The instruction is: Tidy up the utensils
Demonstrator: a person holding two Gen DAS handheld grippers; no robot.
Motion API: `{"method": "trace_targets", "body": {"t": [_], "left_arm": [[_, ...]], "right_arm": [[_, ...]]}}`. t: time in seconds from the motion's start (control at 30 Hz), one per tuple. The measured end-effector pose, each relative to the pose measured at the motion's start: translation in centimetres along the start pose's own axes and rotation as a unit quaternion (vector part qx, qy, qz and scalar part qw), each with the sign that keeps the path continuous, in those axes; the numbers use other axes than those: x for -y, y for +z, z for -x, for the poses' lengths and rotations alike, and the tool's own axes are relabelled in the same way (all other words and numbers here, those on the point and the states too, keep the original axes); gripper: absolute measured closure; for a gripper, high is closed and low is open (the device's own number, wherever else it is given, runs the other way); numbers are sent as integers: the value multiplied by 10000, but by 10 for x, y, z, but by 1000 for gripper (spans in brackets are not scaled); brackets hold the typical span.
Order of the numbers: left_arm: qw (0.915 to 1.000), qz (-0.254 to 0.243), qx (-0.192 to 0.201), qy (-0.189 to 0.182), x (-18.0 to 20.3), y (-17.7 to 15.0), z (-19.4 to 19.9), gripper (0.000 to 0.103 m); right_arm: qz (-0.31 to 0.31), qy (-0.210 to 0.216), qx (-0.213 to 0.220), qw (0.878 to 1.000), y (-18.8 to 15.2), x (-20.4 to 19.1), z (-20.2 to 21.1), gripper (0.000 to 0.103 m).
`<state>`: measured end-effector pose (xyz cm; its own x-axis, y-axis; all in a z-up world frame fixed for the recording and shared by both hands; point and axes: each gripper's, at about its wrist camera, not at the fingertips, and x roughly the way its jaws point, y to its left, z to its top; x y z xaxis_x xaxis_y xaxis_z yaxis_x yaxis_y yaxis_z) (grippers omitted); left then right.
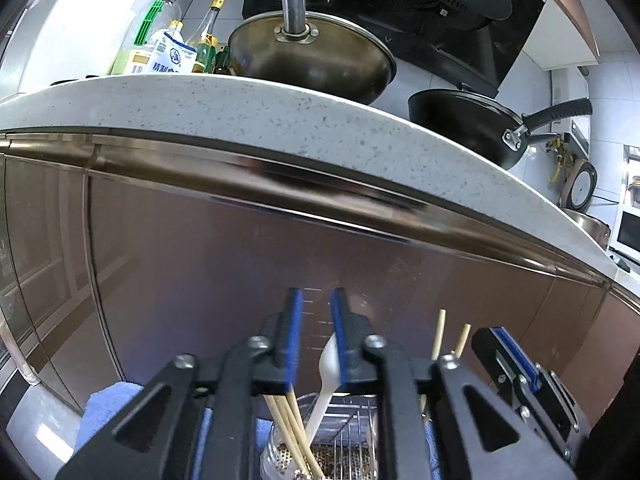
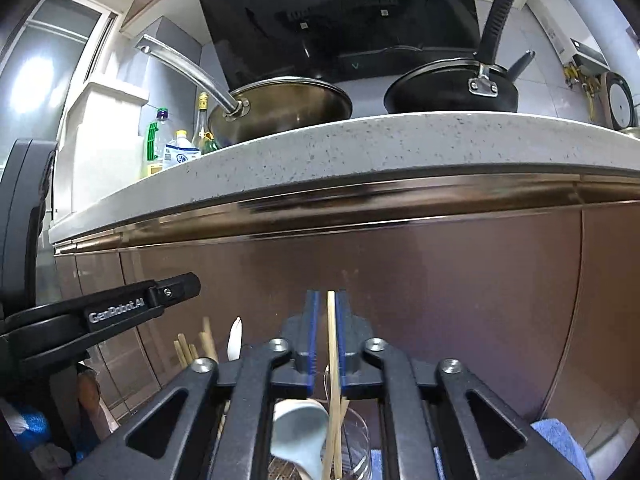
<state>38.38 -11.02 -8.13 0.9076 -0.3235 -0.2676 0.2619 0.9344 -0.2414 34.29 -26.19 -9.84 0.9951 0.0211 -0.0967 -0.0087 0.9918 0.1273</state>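
Observation:
My left gripper (image 1: 316, 294) is open, a white plastic spoon (image 1: 326, 364) standing in the gap against its right pad. Below it, several wooden chopsticks (image 1: 292, 428) stand in a perforated metal cup (image 1: 276, 456) beside a wire utensil rack (image 1: 348, 436). My right gripper (image 2: 327, 294) stands slightly open with one upright chopstick (image 2: 331, 332) between its pads, leaning on the right one. Under it are a pale blue ceramic spoon (image 2: 298, 428) and a glass cup (image 2: 358, 436). The left gripper (image 2: 184, 290) shows at the left of the right wrist view.
Brown cabinet doors (image 1: 224, 264) rise straight ahead under a speckled countertop edge (image 1: 280, 112). On the counter are a steel pan (image 1: 312, 56), a black pan (image 1: 472, 124) and bottles (image 1: 168, 36). A blue cloth (image 1: 104, 404) lies under the holders.

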Motion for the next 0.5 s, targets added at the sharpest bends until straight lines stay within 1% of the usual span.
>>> {"method": "trace_targets", "body": {"t": [0.03,0.2,0.27,0.3,0.37,0.5], "left_arm": [[10000,7,5,11,-1,1,4,80],[9999,-92,54,66,-6,9,33,78],[9998,-141,33,113,-7,12,46,69],[9997,-168,19,148,-8,13,52,68],[9996,-197,-13,210,-10,14,69,65],[9987,-307,-93,392,-13,14,100,63]], "right_arm": [[-54,-13,-13,10000,1,2,3,81],[-49,-86,-55,9999,12,3,18,79],[-37,-121,-73,9999,17,2,27,76],[-31,-142,-86,9999,20,1,31,74],[-10,-185,-162,9997,25,-2,41,71],[58,-268,-429,9987,30,-11,61,61]]}}
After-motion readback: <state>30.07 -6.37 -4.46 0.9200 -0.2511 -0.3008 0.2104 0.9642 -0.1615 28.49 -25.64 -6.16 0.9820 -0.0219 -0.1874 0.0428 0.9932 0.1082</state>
